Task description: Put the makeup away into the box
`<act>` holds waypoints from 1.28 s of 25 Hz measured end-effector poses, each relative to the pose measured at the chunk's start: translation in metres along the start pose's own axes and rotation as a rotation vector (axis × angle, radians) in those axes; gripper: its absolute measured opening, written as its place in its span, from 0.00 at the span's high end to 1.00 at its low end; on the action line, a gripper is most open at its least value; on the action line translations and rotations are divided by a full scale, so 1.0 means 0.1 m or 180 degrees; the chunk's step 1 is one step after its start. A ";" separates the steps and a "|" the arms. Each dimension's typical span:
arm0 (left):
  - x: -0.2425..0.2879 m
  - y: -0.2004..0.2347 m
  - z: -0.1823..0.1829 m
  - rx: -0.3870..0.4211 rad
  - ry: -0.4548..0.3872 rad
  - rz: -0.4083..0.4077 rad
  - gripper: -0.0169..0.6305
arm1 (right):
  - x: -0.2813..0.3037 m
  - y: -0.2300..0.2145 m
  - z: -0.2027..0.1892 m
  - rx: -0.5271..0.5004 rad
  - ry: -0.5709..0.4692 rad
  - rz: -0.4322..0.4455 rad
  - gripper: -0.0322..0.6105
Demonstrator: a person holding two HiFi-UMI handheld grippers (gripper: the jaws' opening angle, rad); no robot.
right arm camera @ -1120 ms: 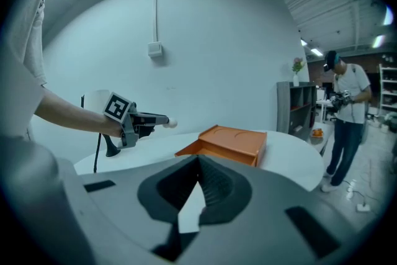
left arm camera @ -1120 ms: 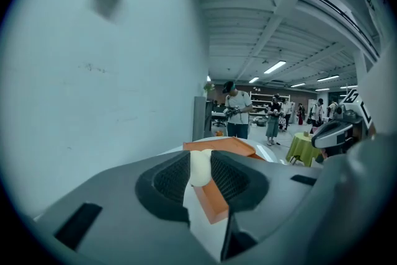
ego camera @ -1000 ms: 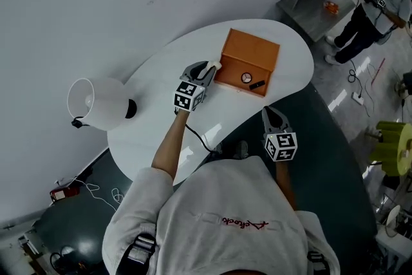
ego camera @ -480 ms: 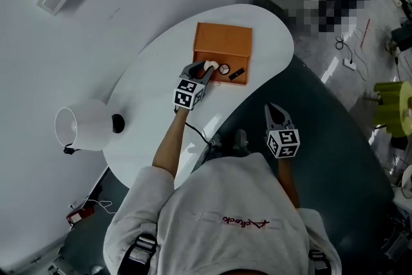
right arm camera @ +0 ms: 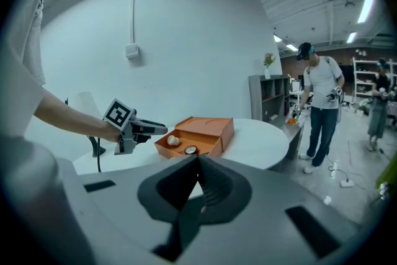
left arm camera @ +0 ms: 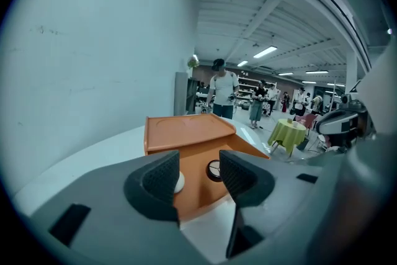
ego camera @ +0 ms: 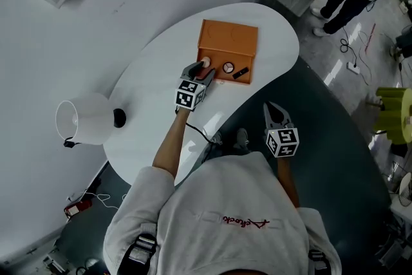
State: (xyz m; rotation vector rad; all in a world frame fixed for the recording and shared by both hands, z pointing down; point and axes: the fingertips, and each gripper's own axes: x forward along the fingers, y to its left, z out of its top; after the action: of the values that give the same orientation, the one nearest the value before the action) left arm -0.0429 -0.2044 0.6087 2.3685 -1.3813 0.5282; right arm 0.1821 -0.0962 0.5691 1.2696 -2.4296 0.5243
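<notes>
Looking down from my head, I see my left tongs [ego camera: 203, 69] reaching over the near wall of the orange box [ego camera: 230, 35], which lies open on the white surface [ego camera: 154, 93]. A white puff [ego camera: 205, 62] sits inside the box right at the tips, and a round compact [ego camera: 228, 67] and a black stick [ego camera: 240, 73] lie beside it in the same tray. I judge the makeup is in its place and the left tongs are low here because they are setting the puff down. My right tongs [ego camera: 275, 116] hang off the surface near my body, well apart from the box, with nothing for them to do. A lamp [ego camera: 87, 119] stands at the far left.

In the left gripper view, the tongs are spread and have just been opening. Nothing is pressed between the pads; the puff peeks out past the left pad, resting on the box floor, with the compact farther in. The head view cannot show that gap between pad and puff.

In the right gripper view, these tongs are pressed together and empty. From the side it shows what neither other view does: the left tongs sit level with the box rim, and the puff and compact lie below the wall. A person stands in the background.
</notes>
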 end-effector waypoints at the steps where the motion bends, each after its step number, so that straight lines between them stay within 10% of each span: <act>1: -0.02 0.00 0.00 0.0004 -0.0008 0.0012 0.68 | 0.00 0.00 0.01 -0.0003 -0.0004 0.0005 0.92; 9: -0.21 -0.17 0.12 -0.0003 -0.0151 -0.0039 0.68 | -0.04 0.07 0.07 -0.0056 -0.0082 0.0069 0.92; 15: -0.37 -0.57 0.42 0.0109 -0.0419 -0.0252 0.95 | -0.09 0.00 0.29 -0.0127 -0.0264 0.0065 0.92; 32: -0.61 -1.51 0.70 0.0198 -0.0807 -0.0402 0.96 | -0.43 -0.39 0.43 -0.0241 -0.0516 -0.0053 0.92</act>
State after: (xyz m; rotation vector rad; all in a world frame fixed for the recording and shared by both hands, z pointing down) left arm 0.0724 -0.1218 0.5019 2.6251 -1.3202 0.2459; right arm 0.2322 -0.1068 0.5182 1.3469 -2.5413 0.3328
